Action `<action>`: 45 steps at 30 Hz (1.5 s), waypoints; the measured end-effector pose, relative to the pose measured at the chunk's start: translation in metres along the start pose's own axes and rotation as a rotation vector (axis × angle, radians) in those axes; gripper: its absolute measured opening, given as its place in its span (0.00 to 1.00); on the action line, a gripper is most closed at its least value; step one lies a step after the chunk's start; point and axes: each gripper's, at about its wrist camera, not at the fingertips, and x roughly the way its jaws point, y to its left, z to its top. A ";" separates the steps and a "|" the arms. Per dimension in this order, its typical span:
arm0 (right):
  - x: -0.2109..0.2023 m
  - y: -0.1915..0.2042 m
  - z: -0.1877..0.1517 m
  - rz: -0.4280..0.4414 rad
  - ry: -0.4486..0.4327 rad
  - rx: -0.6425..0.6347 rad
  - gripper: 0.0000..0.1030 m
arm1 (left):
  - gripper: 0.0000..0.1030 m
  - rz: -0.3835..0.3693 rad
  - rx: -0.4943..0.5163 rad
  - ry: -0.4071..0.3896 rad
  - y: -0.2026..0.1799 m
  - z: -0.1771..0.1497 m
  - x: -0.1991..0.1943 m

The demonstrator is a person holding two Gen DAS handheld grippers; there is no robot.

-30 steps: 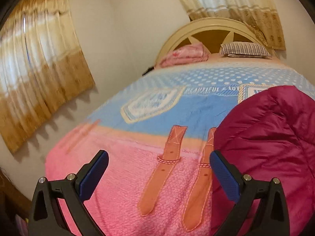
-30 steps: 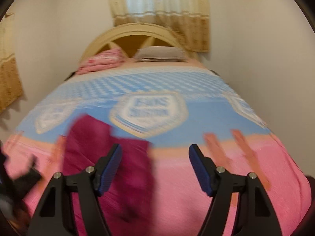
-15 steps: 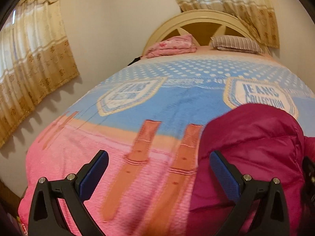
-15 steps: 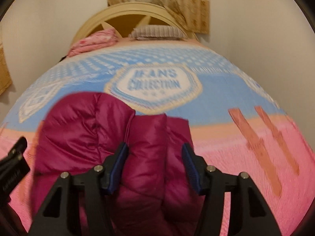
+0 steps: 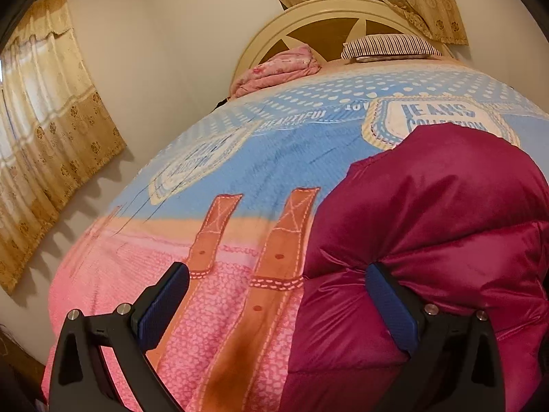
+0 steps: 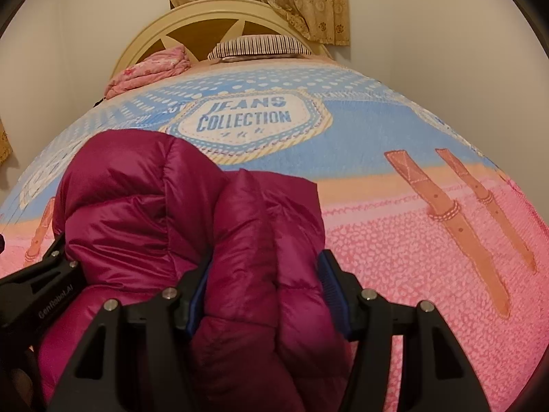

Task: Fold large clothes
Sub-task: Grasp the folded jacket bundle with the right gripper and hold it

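Bedroom, with a printed blanket (image 5: 240, 158) spread up to a cream headboard (image 6: 206, 24), a striped pillow (image 6: 260, 46) and a pink bundle (image 6: 151, 68) at the far end. Found the magenta down jacket (image 6: 144, 206) heaped on the near, pink end of that blanket, puffy and already doubled over itself.

Noted the change at the right gripper (image 6: 264, 261): a second earlier hung over the blanket with jaws wide and nothing between them; half a second earlier had come down astride a thick fold; now sat narrowed onto that fold, both blue pads (image 6: 331, 285) pressed into the padding. Judged that as a grip taken on one side of the garment, though soft filling made its firmness hard to read.

Noted less at the left gripper (image 5: 276, 271): jaws apart throughout, nothing held, but swung nearer, so that one finger now touched the jacket's left edge while the other stood over bare blanket.

Took this to mean one hold secured and the second not yet made, so probably no fold to be carried across until then. Expected the slick shell to slip if pulled one-sided.
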 end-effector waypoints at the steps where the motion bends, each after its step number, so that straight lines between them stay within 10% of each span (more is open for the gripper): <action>1: 0.001 0.000 -0.001 0.001 0.001 0.002 0.58 | 0.99 0.002 0.000 0.000 -0.001 -0.001 0.000; 45: 0.030 -0.002 -0.005 -0.005 0.119 0.006 0.67 | 0.99 -0.017 0.025 0.080 -0.009 -0.008 0.022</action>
